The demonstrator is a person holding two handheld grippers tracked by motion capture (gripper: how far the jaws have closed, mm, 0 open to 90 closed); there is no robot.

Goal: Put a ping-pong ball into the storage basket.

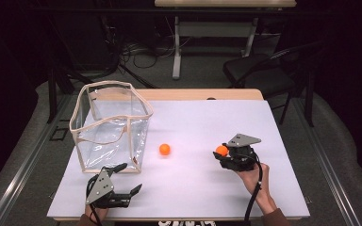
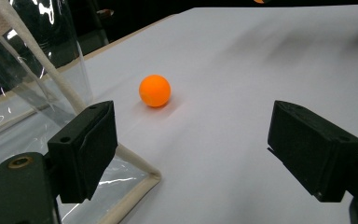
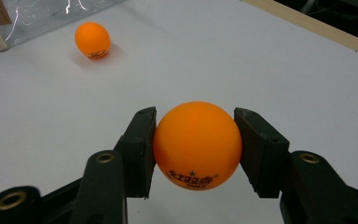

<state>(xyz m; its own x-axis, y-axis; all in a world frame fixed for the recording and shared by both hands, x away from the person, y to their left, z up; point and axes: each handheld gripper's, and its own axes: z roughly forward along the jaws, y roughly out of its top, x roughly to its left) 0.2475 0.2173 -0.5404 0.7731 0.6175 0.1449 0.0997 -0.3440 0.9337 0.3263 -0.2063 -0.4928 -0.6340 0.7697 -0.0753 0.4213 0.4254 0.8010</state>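
Gripping orange ball (image 3: 196, 144), right tongs (image 1: 222, 151), open table around

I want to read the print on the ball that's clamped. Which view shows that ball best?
The right gripper view: the held ball sits close up between the right gripper jaws, its print facing the camera. The high view shows it as a small orange dot.

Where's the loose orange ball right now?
In the high view the loose orange ball lies on the white table near its middle, just right of the clear bag, between both grippers.
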